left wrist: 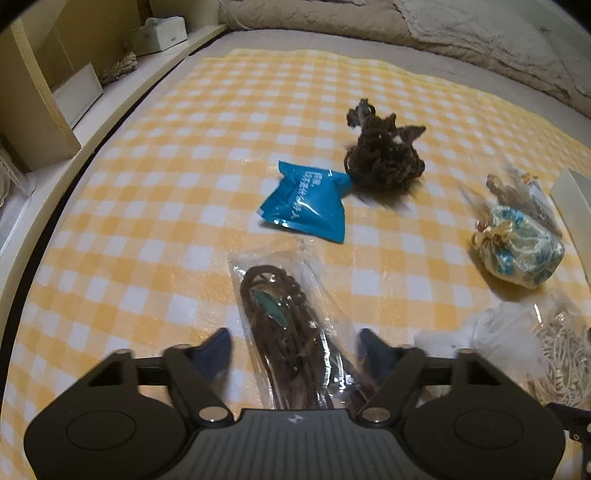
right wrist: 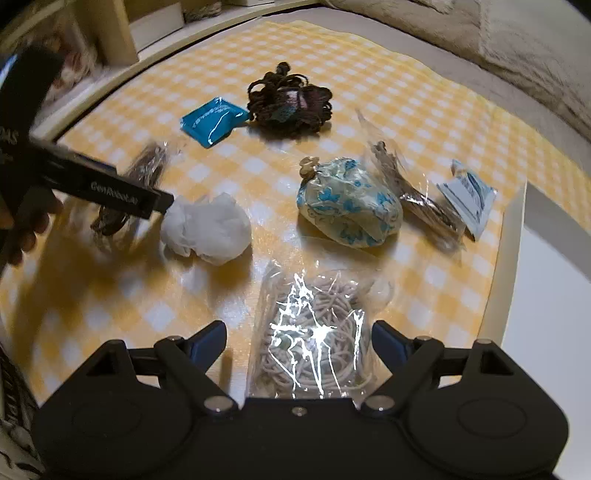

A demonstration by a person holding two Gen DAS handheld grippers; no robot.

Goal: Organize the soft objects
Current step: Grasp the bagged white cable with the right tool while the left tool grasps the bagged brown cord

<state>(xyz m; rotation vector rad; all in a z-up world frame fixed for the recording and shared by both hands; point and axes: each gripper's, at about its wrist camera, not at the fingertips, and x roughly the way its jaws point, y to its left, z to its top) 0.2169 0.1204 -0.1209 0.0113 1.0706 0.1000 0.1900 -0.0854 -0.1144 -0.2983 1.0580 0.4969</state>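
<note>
Clear plastic crinkles nearest each camera: one bag of pale cord [right wrist: 314,336] lies between the spread fingers of the right tongs [right wrist: 299,341], whose jaws stand wide with gaps on both sides of it, released; one bag of dark brown cord [left wrist: 291,332] lies between the fingers of the left tongs [left wrist: 295,350], partly open, and whether the pads press on the wrapper I cannot tell. All the soft things rest on a yellow-and-white checked cloth [right wrist: 369,66] under a shiny clear cover. Just beyond the pale cord sits one crumpled white puff [right wrist: 207,229], close beside the tip of the left tongs as seen from the right wrist view. To its right is one cream pouch with blue flowers [right wrist: 349,203], tied at the top, and beside that a second bag of brown cord [right wrist: 413,184], which makes two brown bags and three cord bags in all. One white sachet with blue print [right wrist: 467,195] lies at the cloth's right edge, touching that bag. Farther off lies one blue foil packet [left wrist: 306,203], and right next to it one loose tangle of dark brown yarn [left wrist: 384,155]. At the back runs a beige fleecy blanket [left wrist: 443,29]; shelves [left wrist: 74,85] stand along the left.
</note>
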